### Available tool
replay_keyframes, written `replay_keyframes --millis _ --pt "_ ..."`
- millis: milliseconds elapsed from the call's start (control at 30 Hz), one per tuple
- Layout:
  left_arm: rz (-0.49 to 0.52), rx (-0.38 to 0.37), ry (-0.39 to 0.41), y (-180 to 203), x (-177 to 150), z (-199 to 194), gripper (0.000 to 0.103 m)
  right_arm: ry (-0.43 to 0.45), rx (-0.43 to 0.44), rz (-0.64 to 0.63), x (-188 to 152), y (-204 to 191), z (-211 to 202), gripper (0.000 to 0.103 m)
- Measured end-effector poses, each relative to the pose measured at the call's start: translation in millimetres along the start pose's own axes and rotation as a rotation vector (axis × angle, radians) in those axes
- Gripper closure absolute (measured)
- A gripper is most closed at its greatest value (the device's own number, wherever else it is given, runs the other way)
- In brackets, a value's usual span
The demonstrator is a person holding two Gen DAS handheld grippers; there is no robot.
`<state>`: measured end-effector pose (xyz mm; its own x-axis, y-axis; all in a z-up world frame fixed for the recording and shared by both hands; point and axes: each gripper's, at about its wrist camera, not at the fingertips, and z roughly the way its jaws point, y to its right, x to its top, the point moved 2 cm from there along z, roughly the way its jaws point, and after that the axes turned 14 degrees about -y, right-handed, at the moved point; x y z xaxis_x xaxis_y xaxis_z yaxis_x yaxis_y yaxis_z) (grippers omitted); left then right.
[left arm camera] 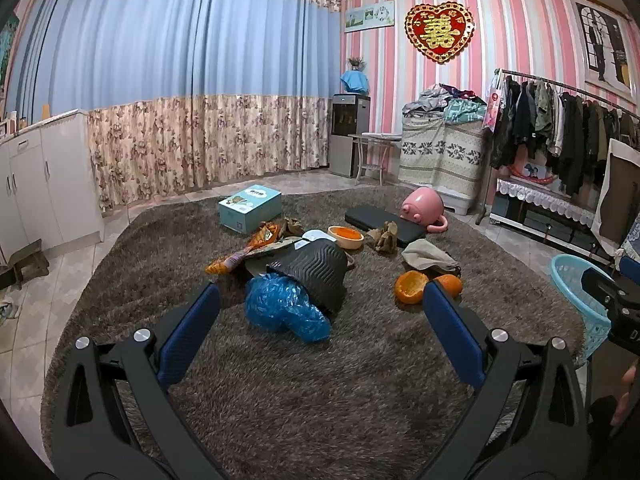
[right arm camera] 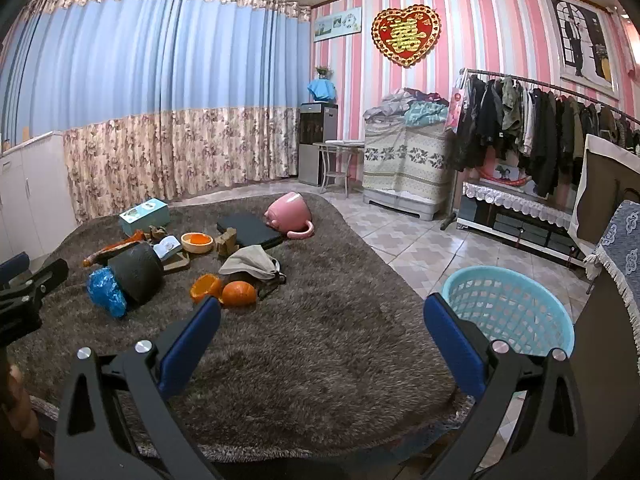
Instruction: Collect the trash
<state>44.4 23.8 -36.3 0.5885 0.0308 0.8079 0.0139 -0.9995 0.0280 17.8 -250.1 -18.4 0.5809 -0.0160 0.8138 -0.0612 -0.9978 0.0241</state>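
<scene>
Trash is scattered over the middle of the rug: a blue bag beside a tipped black bin, orange peels, wrappers. Both the left gripper and right gripper are held wide, gripping nothing. A basket is seen off the rug's right edge.

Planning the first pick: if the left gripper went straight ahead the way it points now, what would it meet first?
Probably the crumpled blue plastic bag, lying on the shaggy brown rug just ahead of the open left gripper, against the toppled black ribbed bin. Depth is uncertain.
</scene>
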Motion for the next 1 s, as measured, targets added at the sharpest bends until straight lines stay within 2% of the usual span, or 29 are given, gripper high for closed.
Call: replay_keyframes --millis 600,833,1000 --pt "-0.032 0.029 -0.048 -12.6 -1.2 19.0 0.005 -0.013 -0.008 0.004 -8.7 -1.8 19.9 0.004" --pt "-0.031 0.038 -0.099 -25.3 3.1 45.6 0.005 -0.019 -0.021 0.016 -5.0 0.2 36.9 0.004" --pt "-0.017 0.06 -0.118 -34.2 8.3 68.4 0.005 -0.011 0.003 0.015 4.4 -3.2 48.4 0.004"
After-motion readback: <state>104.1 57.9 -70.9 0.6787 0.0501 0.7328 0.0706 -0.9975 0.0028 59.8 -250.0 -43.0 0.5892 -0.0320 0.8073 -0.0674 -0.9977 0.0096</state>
